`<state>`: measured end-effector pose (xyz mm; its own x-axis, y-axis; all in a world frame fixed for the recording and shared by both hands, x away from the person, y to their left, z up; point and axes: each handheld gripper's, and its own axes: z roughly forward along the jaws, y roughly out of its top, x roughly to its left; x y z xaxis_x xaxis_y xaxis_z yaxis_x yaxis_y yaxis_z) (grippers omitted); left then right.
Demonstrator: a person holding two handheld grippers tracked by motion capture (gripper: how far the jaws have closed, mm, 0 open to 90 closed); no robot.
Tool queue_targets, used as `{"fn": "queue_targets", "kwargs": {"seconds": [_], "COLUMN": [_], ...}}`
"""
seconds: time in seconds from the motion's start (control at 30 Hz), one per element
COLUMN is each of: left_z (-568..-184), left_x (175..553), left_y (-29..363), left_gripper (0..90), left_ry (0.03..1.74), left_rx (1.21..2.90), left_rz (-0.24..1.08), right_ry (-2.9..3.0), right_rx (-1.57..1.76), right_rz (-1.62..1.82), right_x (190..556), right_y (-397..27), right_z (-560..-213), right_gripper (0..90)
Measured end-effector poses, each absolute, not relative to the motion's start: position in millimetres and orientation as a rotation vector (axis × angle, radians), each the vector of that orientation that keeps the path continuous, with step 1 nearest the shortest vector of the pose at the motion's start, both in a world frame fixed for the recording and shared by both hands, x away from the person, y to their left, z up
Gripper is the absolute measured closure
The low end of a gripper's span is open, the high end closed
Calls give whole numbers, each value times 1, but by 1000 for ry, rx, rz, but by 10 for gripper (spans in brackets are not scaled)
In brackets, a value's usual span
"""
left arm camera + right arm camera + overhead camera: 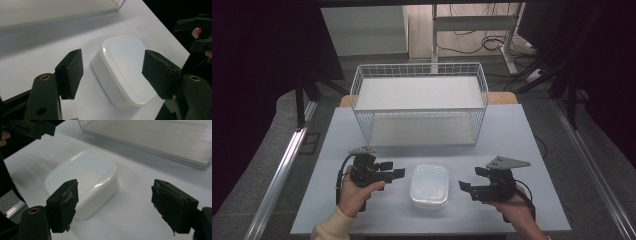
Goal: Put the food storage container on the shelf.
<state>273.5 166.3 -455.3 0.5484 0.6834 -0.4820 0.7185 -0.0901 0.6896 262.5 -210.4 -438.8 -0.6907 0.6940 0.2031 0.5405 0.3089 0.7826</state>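
The bench (512,130) is carrying a white wire basket (419,102), and in front of it a lidded white plastic container (429,186) is lying between both claws. The left claw (393,170) and right claw (467,187) are standing open, gripping nothing. The step in hand is probably the approach; next, they need closing on the container's sides.

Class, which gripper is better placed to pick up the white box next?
Probably the left gripper: its open fingers already frame the white box, while the right gripper points beside it.
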Motion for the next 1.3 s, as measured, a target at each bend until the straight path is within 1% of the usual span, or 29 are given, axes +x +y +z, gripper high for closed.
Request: {"fn": "queue_targets", "kwargs": {"seconds": [0.1, 0.23, 0.37, 0.4, 0.57, 0.67, 0.77, 0.8, 0.83, 0.87, 0.9, 0.93, 1.3], "left_z": [-456, -461, -462, -463, -467, -471, -473, -474, -476, -477, -477, -477, -485], "left_x": [274, 277, 279, 279, 281, 283, 285, 286, 286, 286, 286, 286, 291], "left_y": [166, 158, 155, 156, 155, 152, 150, 149, 148, 145, 145, 144, 137], "left_gripper": [331, 331, 326, 323, 313, 309, 309, 309, 309, 308, 308, 308, 312], "left_ry": [1160, 1163, 1157, 1153, 1158, 1162, 1164, 1166, 1164, 1160, 1160, 1155, 1176], "left_rx": [1795, 1801, 1807, 1797, 1784, 1797, 1796, 1795, 1788, 1797, 1797, 1802, 1825], "left_rz": [-51, -91, -120, -152, -200, -224, -239, -254, -270, -274, -274, -274, -292], "right_ry": [2403, 2410, 2445, 2454, 2454, 2458, 2466, 2468, 2468, 2465, 2465, 2473, 2482], "right_rx": [1176, 1223, 1268, 1297, 1388, 1450, 1472, 1485, 1485, 1490, 1490, 1497, 1534], "right_rz": [1347, 1362, 1355, 1349, 1384, 1410, 1426, 1442, 1442, 1466, 1466, 1491, 1450], "right_x": [263, 264, 267, 270, 280, 290, 292, 292, 292, 291, 291, 291, 292], "right_y": [-207, -198, -187, -183, -179, -176, -175, -175, -175, -175, -175, -176, -173], "right_z": [-439, -440, -448, -453, -463, -471, -474, -476, -476, -479, -479, -481, -493], "right_gripper": [219, 223, 220, 220, 228, 252, 265, 292, 292, 327, 327, 347, 392]}}
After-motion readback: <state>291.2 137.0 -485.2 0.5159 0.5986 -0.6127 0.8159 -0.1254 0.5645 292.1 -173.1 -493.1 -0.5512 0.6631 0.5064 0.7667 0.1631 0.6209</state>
